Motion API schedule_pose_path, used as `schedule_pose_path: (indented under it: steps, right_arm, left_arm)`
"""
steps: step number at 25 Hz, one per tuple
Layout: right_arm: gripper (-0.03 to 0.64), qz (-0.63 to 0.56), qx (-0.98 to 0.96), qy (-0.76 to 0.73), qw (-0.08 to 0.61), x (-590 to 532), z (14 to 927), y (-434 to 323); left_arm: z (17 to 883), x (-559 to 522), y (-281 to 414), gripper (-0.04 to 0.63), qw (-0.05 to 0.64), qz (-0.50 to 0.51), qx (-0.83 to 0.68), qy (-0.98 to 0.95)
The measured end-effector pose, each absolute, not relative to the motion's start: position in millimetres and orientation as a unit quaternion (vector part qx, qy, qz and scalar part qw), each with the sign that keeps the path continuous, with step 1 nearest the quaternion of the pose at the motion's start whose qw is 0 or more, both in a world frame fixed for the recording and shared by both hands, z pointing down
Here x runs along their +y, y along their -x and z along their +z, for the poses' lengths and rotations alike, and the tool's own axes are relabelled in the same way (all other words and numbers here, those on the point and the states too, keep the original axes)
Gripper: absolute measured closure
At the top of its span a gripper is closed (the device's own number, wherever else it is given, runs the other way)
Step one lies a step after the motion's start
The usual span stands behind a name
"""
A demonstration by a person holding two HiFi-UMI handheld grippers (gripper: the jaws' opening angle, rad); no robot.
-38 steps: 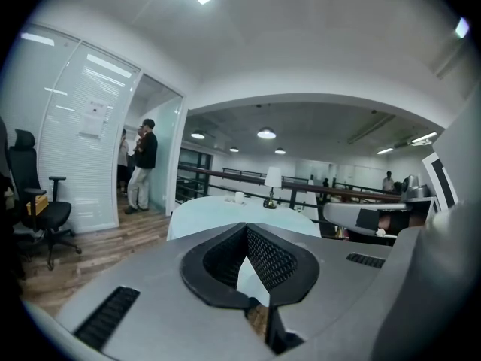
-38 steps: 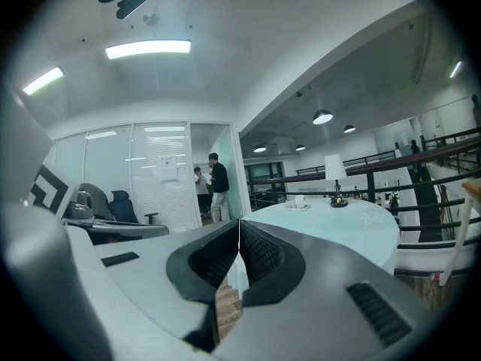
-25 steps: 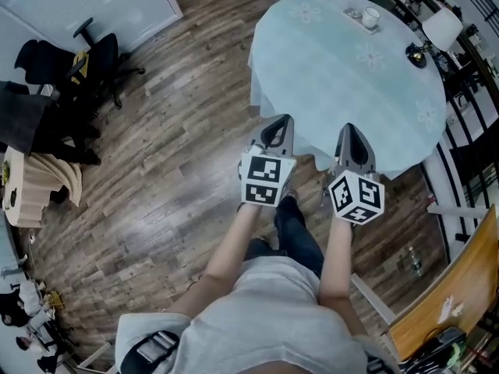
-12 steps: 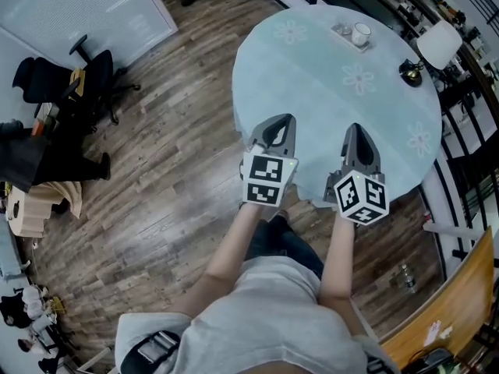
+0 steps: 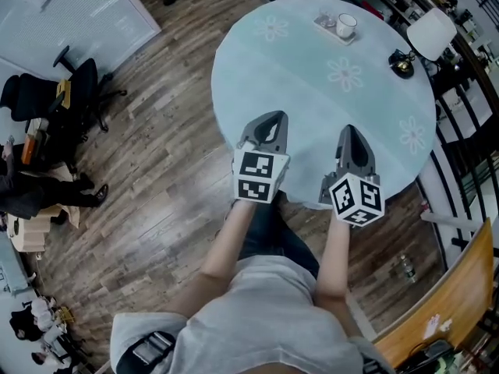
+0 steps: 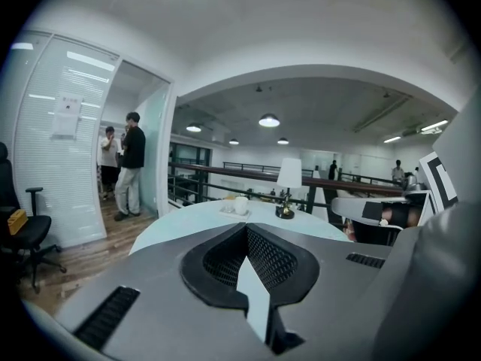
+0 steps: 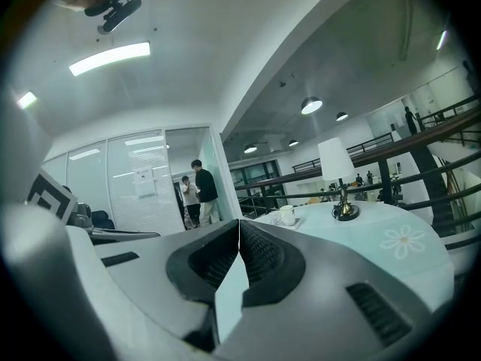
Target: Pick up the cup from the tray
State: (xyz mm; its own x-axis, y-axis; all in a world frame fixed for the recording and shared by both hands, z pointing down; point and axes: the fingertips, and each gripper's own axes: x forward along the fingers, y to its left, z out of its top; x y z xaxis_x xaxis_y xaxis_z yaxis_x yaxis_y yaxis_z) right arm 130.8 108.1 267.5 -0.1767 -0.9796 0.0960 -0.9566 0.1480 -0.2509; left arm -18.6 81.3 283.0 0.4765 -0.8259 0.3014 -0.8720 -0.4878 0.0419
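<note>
Head view gives me a round surface (image 5: 312,92) under a pale cloth, with the cup (image 5: 345,26) standing on a small tray (image 5: 326,23) at its far edge, a little to the left of the lamp (image 5: 421,37) and clear of it. Both tools hang over the near edge, straight across the surface from the lamp and well apart from it. The left tool (image 5: 267,117) has its jaws pressed together with nothing between them, and the right tool (image 5: 351,129) is the same, closed tight and empty. The left gripper view bears this out: past the shut jaws I see the cup (image 6: 241,204) small and distant, just left of the lamp (image 6: 288,186). The right gripper view shows the cup (image 7: 287,215) left of the lamp (image 7: 336,171) too. I judge the step in hand to be the approach; the grasp has not begun and the cup sits untouched. Next I need to carry one tool across the surface toward the lamp's left side and spread its jaws wide before arrival. Then I bring them round the cup's wall without knocking the lamp or dragging the tray. The right tool looks the better placed, being on the lamp's side. I cannot make out the cup's handle well enough to plan around it.
</note>
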Motion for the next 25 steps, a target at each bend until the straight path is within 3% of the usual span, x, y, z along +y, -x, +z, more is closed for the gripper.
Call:
schedule_pose_path:
  steps: [25]
  right_arm:
    - [0.609, -0.147, 0.735, 0.661, -0.009, -93.1, 308.4, -144.6]
  left_arm:
    - [320.2, -130.2, -3.3, 0.588, 0.125, 0.132, -0.453, -0.873]
